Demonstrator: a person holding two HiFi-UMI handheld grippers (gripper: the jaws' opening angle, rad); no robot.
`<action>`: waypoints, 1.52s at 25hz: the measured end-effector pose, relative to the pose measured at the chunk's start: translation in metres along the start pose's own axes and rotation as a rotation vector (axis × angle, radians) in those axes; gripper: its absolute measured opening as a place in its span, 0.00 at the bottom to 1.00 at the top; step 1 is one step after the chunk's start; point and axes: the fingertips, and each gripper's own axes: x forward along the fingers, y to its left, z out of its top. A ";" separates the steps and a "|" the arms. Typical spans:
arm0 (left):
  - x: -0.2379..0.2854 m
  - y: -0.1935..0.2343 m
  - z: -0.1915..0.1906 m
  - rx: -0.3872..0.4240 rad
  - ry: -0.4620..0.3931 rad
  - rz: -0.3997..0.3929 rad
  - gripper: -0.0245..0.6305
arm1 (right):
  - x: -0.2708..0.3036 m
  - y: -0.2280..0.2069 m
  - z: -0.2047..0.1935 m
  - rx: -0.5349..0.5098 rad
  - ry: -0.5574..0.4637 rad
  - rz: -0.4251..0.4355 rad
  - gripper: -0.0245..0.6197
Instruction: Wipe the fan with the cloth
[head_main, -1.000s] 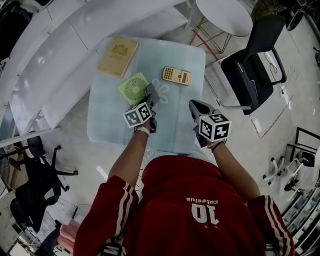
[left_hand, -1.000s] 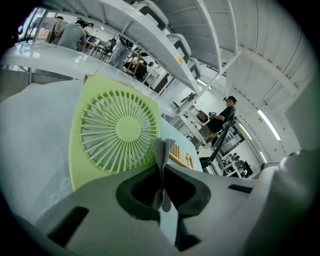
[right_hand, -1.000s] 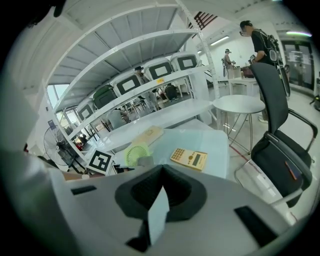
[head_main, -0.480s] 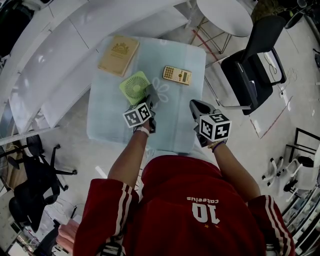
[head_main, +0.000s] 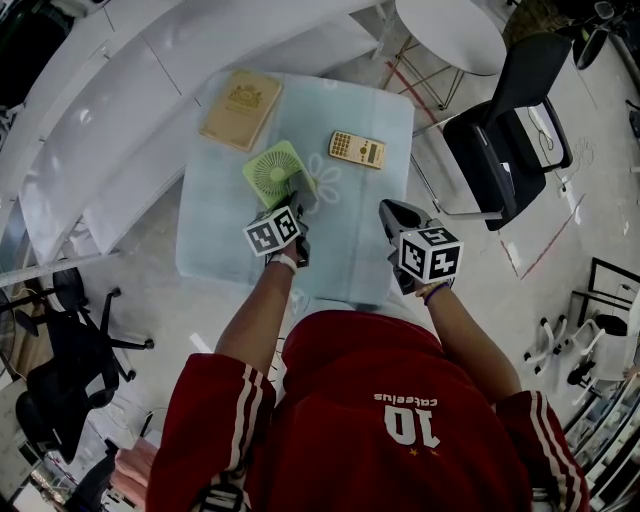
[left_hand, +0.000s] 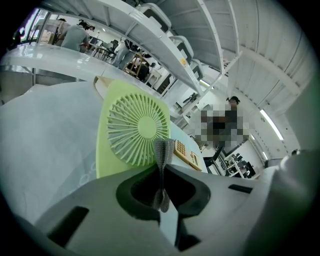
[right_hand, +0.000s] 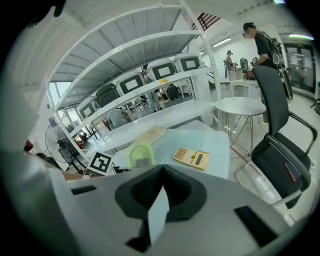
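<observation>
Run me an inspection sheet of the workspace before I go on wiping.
Surface: small table under a pale blue cover.
Job's things: green fan lies flat, grille up; grey cloth is held at its near edge, contact cannot be told.
Clutter: calculator and tan notebook, both apart from the fan.
Grippers: left gripper is shut on the cloth; right gripper is shut, empty, at the table's near right.
Cables: nothing seen.
Surroundings: black office chair and round white table to the right, white shelving to the left.
</observation>
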 end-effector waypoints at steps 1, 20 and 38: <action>-0.001 0.001 0.000 0.000 0.000 0.001 0.08 | 0.000 0.001 -0.001 0.001 0.000 0.000 0.05; -0.013 0.019 0.000 -0.013 -0.007 0.010 0.08 | 0.010 0.019 0.000 -0.009 0.004 0.011 0.05; -0.031 0.041 0.002 -0.026 -0.018 0.034 0.08 | 0.019 0.038 -0.001 -0.018 0.015 0.028 0.05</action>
